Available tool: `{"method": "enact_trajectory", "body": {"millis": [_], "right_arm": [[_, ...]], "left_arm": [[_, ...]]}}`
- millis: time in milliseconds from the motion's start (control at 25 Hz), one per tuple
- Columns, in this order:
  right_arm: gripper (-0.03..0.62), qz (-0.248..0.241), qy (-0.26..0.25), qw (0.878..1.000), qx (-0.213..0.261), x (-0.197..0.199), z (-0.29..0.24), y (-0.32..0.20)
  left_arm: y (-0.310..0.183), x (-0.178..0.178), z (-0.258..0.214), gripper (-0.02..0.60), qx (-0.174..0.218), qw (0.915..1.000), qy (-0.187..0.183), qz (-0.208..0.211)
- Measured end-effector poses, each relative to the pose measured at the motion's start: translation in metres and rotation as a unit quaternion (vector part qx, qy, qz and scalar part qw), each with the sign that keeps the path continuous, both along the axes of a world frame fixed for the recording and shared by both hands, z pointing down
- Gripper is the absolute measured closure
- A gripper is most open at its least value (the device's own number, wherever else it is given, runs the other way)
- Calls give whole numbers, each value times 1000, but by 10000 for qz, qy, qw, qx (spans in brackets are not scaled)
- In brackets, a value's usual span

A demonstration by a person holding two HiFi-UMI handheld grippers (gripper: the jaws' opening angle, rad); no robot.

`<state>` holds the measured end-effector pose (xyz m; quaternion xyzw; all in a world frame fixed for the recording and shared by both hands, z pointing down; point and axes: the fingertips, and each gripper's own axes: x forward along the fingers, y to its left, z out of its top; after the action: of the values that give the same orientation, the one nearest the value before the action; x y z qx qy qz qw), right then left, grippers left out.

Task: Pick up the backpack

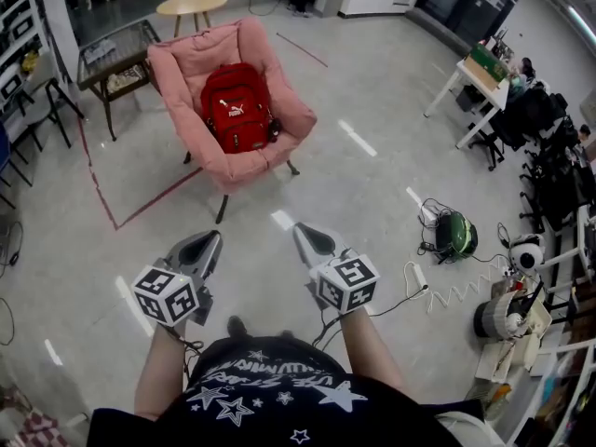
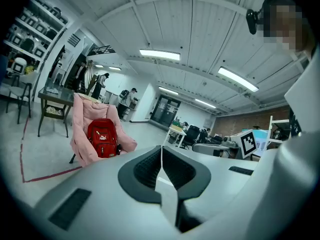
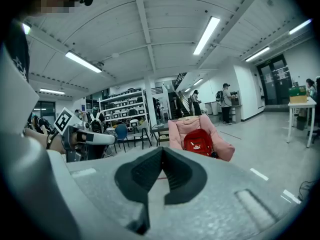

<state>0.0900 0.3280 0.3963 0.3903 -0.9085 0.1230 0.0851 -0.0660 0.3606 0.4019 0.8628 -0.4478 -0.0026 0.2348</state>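
Left gripper (image 1: 210,242) is held low in front of the person, jaws fully together w/ nothing btwn them; in the left gripper view the pads (image 2: 146,167) meet on a thin seam. Right gripper (image 1: 306,233) is just beside it in the same state, closed tight and empty. Both point fwd and a bit down toward the pink chair (image 1: 182,61), which stands well apart from them across bare floor, w/ a side table (image 1: 114,56) just to its left. The task looks barely begun: no contact and nothing grasped. Still to do are the whole approach, opening the jaws, a grip (prob. on the top handle or a strap) and the lift. The red backpack (image 1: 236,108) sits in the chair's seat, leaning back vs. the backrest. Its long axis runs up the backrest, i.e. near upright but tilted rearward. Its top end points up and away from the person, base down in the seat. The front panel w/ white logo faces out toward the grippers, so the straps are presumably behind, hidden vs. the cushion.
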Motion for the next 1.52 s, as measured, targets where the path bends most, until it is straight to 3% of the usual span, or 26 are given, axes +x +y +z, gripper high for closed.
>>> {"method": "enact_trajectory", "body": {"millis": [440, 880, 1200, 1520], "right_arm": [[595, 608, -16, 9981, -33, -27, 19, -9], [594, 759, 131, 9970, -125, -20, 25, -26], [594, 327, 1, 9993, -179, -31, 39, -94], [594, 260, -186, 9987, -387, 9, 53, -194]], "left_arm": [[-21, -32, 24, 565, -105, 9982, 91, 576], [-50, -39, 29, 565, -150, 9979, 106, 620], [-100, -42, 39, 565, -276, 9994, 32, 207], [-186, -7, 46, 565, -430, 9990, -91, 19]]}}
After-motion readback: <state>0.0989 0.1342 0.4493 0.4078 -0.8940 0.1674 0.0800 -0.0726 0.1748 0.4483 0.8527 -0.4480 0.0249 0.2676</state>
